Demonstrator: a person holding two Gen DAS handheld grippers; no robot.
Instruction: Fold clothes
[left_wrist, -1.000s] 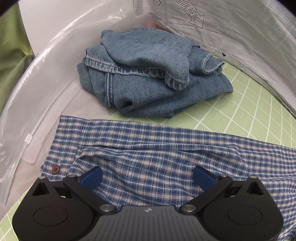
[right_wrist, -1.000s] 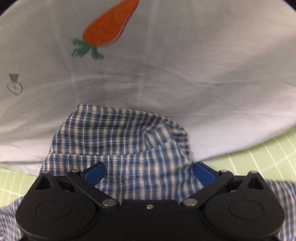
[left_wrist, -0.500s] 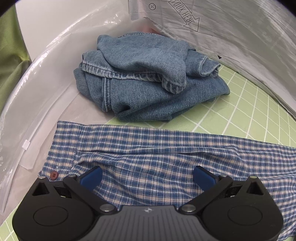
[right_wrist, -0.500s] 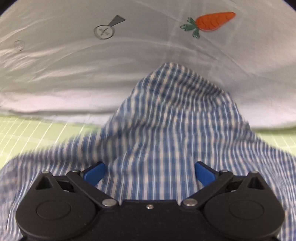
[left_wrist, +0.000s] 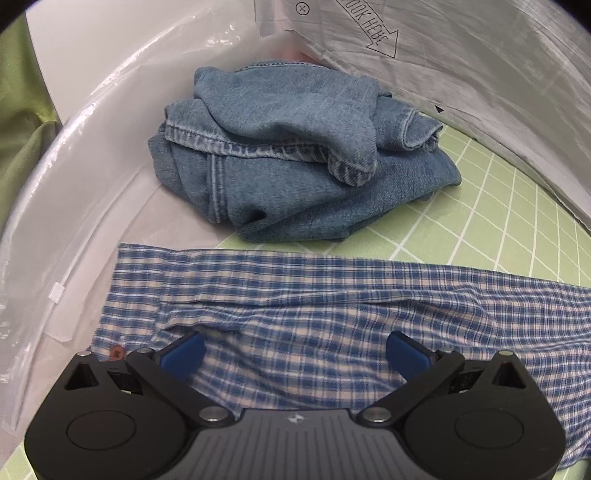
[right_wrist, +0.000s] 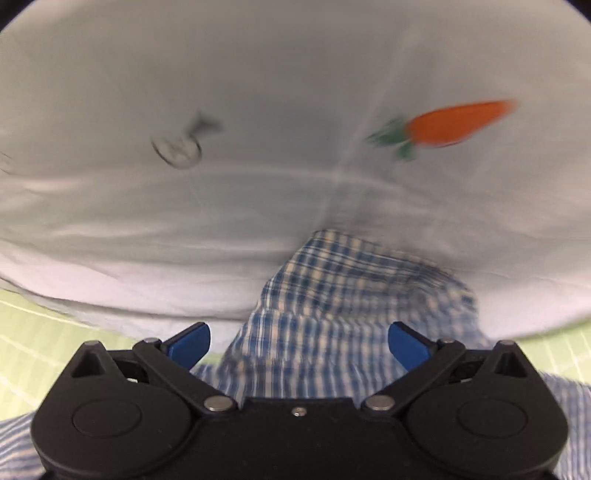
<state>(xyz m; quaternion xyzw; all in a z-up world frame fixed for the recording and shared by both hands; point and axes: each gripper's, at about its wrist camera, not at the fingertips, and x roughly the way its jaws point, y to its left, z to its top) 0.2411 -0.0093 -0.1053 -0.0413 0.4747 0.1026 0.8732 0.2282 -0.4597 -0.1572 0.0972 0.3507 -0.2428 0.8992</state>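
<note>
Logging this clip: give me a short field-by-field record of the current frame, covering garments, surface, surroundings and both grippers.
garment in work: blue plaid shirt, spread flat across the mat, brown button near its left edge
other garment: denim jeans, bundled loosely behind the shirt
surface: green grid mat
surroundings: clear plastic bag at left; white bag with a carrot print behind the shirt in the right wrist view
left gripper: open, over the shirt, gripping nothing
right gripper: open, over a rumpled shirt end; view motion-blurred
</note>
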